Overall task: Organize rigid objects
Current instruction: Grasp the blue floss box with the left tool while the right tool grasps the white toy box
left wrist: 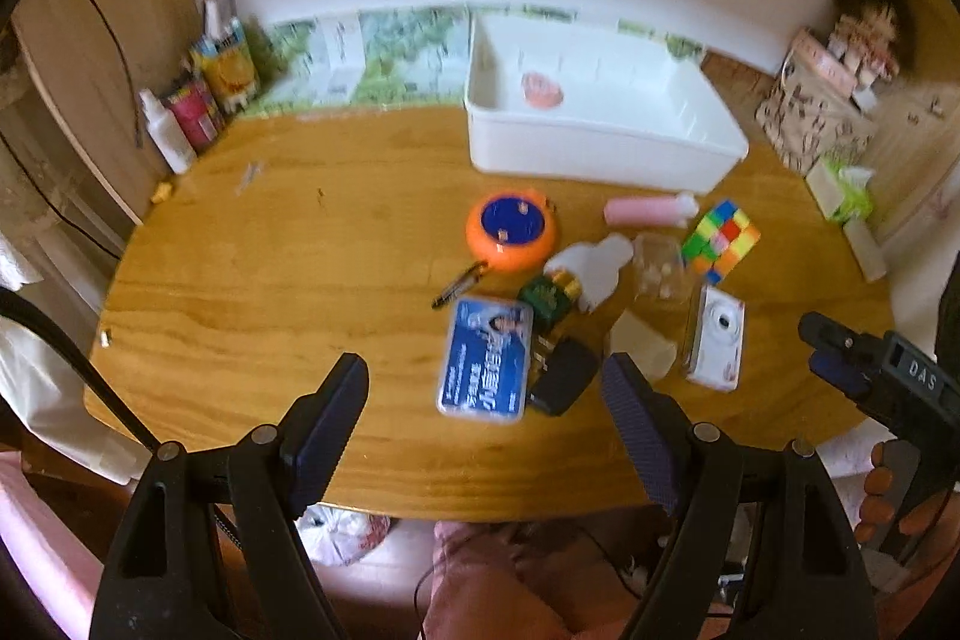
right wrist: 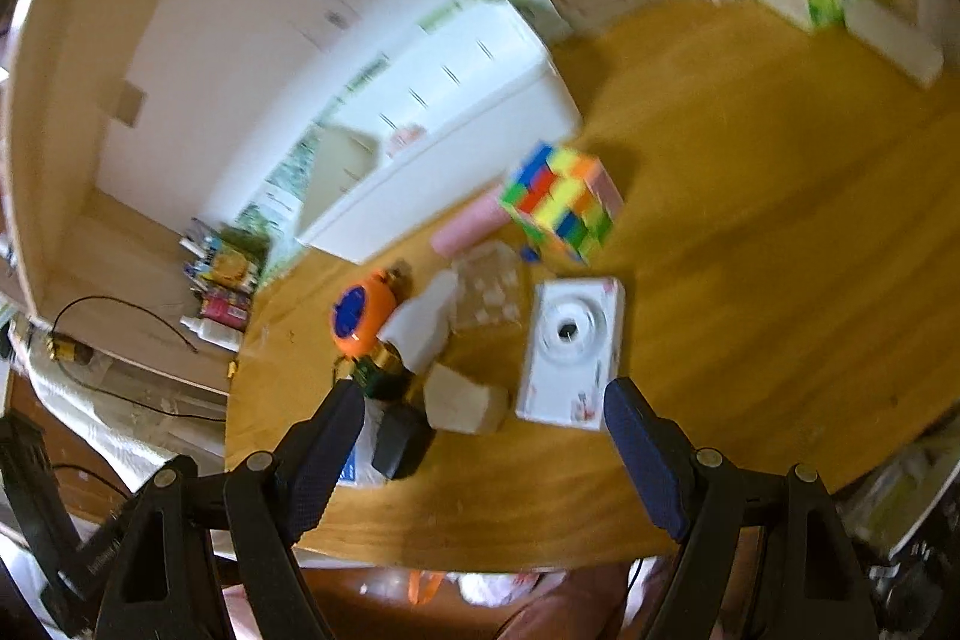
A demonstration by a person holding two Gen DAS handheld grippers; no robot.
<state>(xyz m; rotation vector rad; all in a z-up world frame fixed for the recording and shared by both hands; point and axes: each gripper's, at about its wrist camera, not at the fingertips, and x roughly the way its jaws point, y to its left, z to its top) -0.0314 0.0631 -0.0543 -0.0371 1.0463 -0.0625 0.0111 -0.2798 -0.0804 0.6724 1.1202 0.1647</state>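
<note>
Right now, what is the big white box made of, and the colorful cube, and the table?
The white bin looks like smooth molded plastic: thin walls, rounded corners, soft sheen. The colorful cube seems hard plastic too, with bright, flat colored squares. The table looks like varnished wood, since grain lines run across its yellow-brown top, though it could be a wood-look veneer.

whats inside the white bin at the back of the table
The white bin holds one small round pinkish-red object near its left end; the rest of the visible floor looks bare. The near wall hides the floor strip right behind it, and blur keeps the object unidentifiable.
</note>
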